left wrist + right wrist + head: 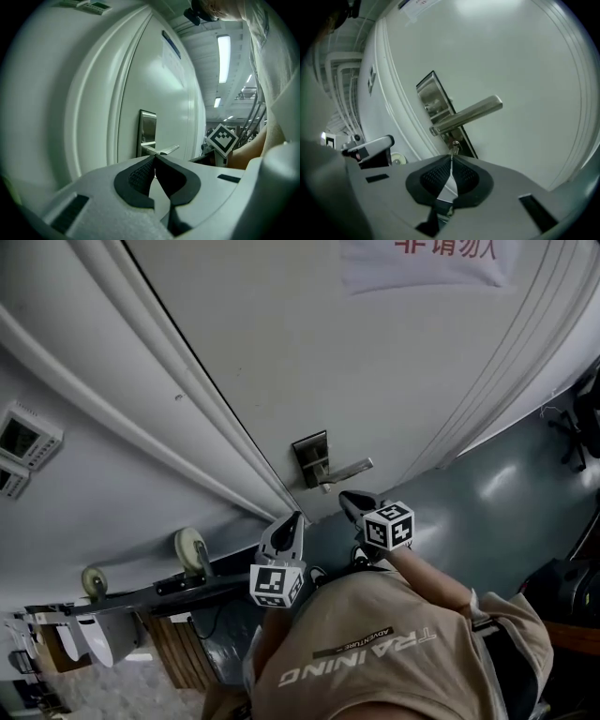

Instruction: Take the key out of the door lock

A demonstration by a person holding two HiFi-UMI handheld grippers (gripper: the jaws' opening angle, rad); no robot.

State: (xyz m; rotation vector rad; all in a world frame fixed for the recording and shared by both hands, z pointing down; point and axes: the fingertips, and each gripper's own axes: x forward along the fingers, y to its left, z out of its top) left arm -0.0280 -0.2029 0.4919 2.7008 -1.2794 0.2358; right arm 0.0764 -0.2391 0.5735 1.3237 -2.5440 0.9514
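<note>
Right gripper view looks along the ribbed black pads (440,177) of the right gripper (451,158), whose tips meet and pinch the near end of a small metal key (454,147). The key stands in the lower part of a brushed steel lock plate (429,91), just under the straight, satin lever handle (471,115).

From the head view the key is too small to make out. That view does show the whole smooth white door (375,352) with its moulded frame, a paper notice (427,259) in red print, and the right gripper (347,498) just below the handle (349,469).

Left gripper view shows the left gripper (154,157) with its pads pressed together on nothing. It sits apart from the lock plate (147,126), which appears edge-on here.
</note>
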